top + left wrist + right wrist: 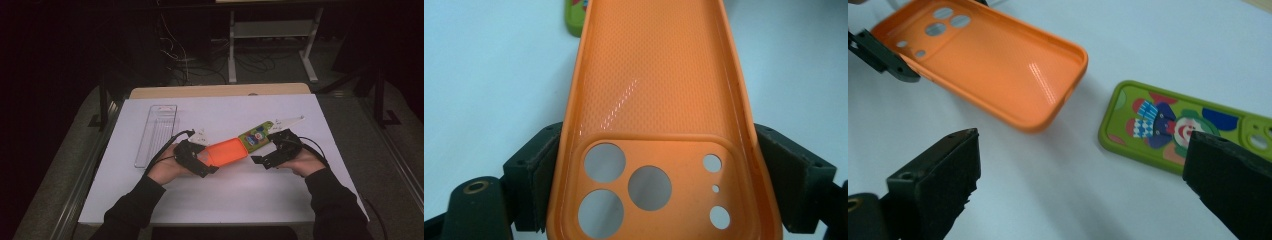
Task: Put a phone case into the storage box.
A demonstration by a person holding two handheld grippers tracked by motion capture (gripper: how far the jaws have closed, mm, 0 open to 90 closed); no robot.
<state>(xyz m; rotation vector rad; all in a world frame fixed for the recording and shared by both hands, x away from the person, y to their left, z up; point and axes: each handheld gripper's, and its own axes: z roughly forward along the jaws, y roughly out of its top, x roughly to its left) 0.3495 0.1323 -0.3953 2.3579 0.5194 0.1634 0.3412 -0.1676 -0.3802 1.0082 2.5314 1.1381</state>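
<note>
My left gripper [206, 160] is shut on the camera-hole end of an orange phone case [227, 151], with its pads [540, 175] pressed against the case's two long sides. The case [659, 75] is held inside up, just above the white table. A green phone case [256, 136] with a cartoon print lies flat beyond it, and shows to the right in the right gripper view [1173, 122]. My right gripper [263, 149] is open, its jaws wide apart over bare table [1088, 185], close to the orange case's [993, 65] free end.
A clear plastic tray [156, 134] lies at the left of the white table top [225, 195]. White packaging pieces lie near the left hand [202, 135] and beyond the green case [291, 121]. Cables and desk legs stand on the dark floor behind.
</note>
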